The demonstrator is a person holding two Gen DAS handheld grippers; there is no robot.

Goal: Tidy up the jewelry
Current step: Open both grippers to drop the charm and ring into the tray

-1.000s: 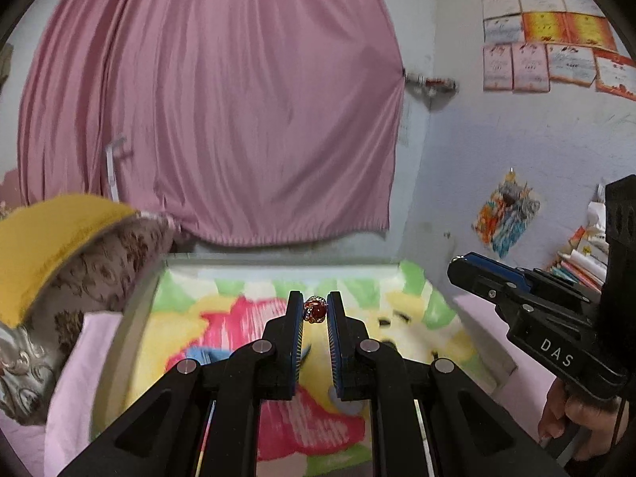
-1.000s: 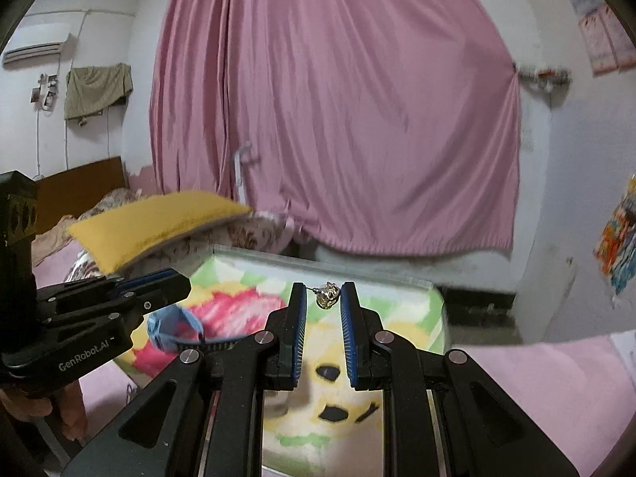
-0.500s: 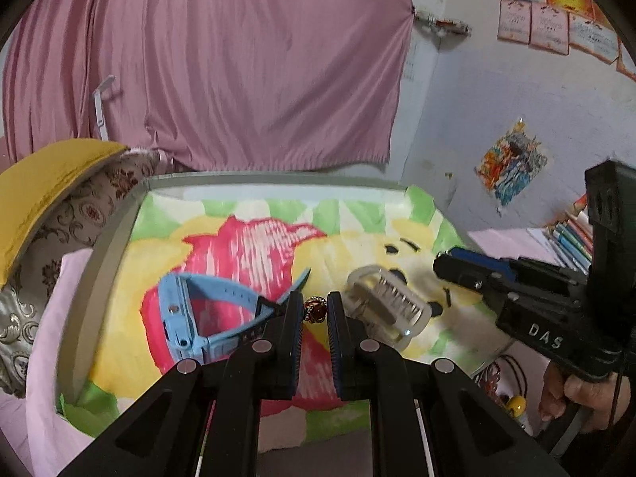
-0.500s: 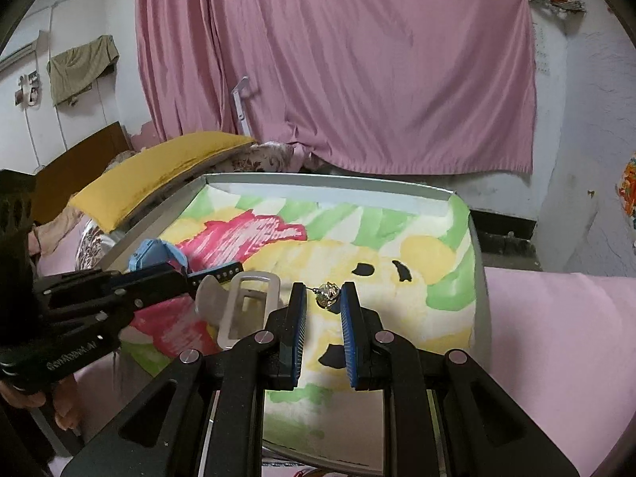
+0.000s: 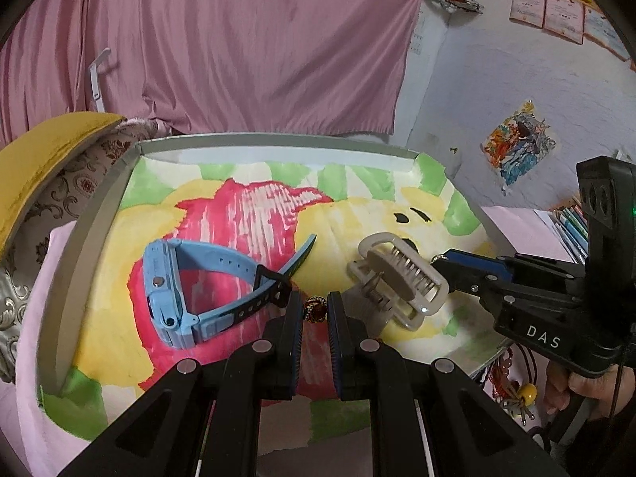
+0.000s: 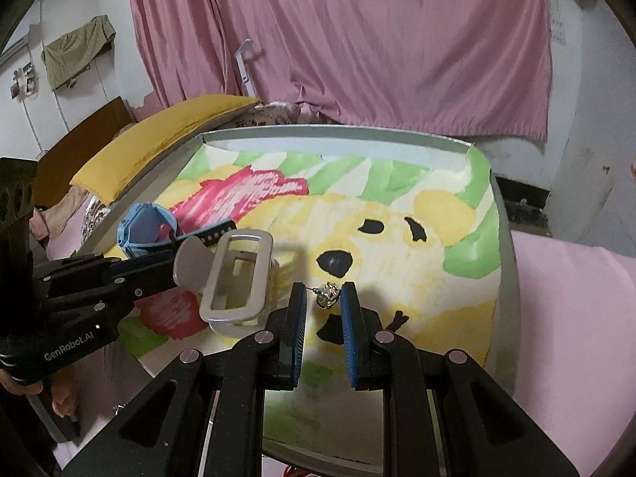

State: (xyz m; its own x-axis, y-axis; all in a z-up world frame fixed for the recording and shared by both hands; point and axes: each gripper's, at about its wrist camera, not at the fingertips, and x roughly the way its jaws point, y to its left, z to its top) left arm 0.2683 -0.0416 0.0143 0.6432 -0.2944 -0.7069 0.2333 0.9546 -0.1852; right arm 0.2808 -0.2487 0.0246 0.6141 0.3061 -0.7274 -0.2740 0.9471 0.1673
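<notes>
My left gripper (image 5: 315, 310) is shut on a small red and gold bead ornament (image 5: 315, 308), held over the near part of the painted tray (image 5: 99, 214). My right gripper (image 6: 322, 298) is shut on a small silver earring (image 6: 328, 295) above the yellow bear face on the same tray (image 6: 507, 246). A blue watch (image 5: 187, 286) lies on the tray's left half, also in the right wrist view as a blue watch (image 6: 145, 226). A beige hair claw clip (image 5: 401, 278) rests mid-tray, just left of the right gripper as a claw clip (image 6: 234, 282).
A yellow pillow (image 5: 43, 159) and patterned cushion lie left of the tray. A pink curtain (image 5: 222, 47) hangs behind. Red cords with a yellow bead (image 5: 516, 385) lie off the tray's near right corner. Pink bedding (image 6: 576, 298) spreads to the right.
Both grippers have sunk and tipped downward toward the tray, each still holding its small piece. The watch and claw clip have come into view below them.
</notes>
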